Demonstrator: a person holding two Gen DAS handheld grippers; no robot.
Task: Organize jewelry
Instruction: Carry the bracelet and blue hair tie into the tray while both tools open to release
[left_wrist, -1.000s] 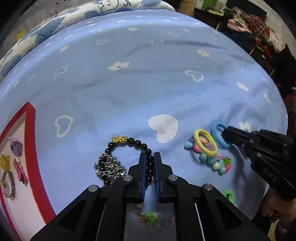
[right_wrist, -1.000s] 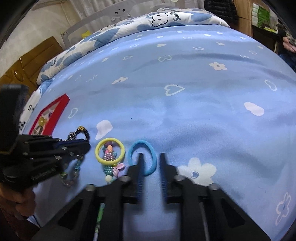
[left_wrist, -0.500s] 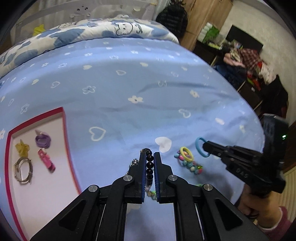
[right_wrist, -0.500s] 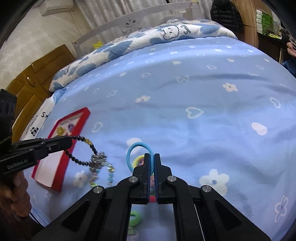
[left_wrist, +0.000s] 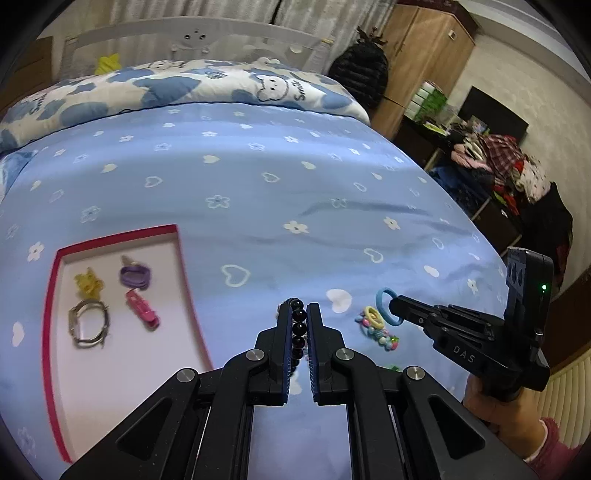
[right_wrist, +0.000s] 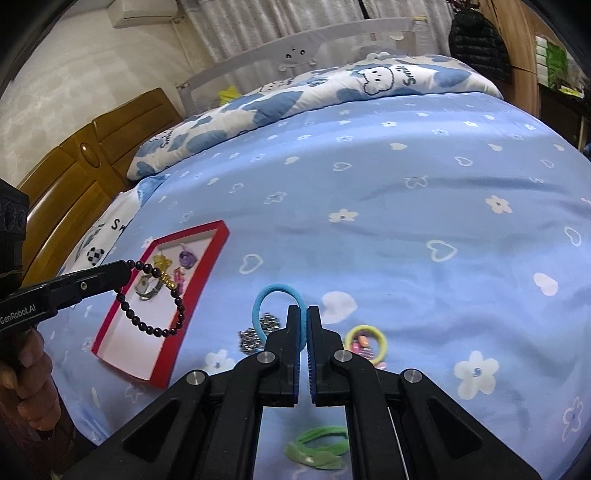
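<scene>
Above the bedspread (right_wrist: 406, 221), left gripper (left_wrist: 298, 317) clamps black bead bracelet (right_wrist: 155, 295), dangling limp near red tray (right_wrist: 207, 280); right gripper (right_wrist: 303, 325) pinches soft, light blue hair tie (right_wrist: 275, 295). Grip strands, not charm.

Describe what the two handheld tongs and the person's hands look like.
Both tongs are matte black with silver bolts and blue ribbed pads inside the fingers. The right tongs carry white "DAS" lettering and a green light. The left tongs read "GenRobot.AI". The right hand shows a pink knitted cuff; the left hand is bare.
</scene>
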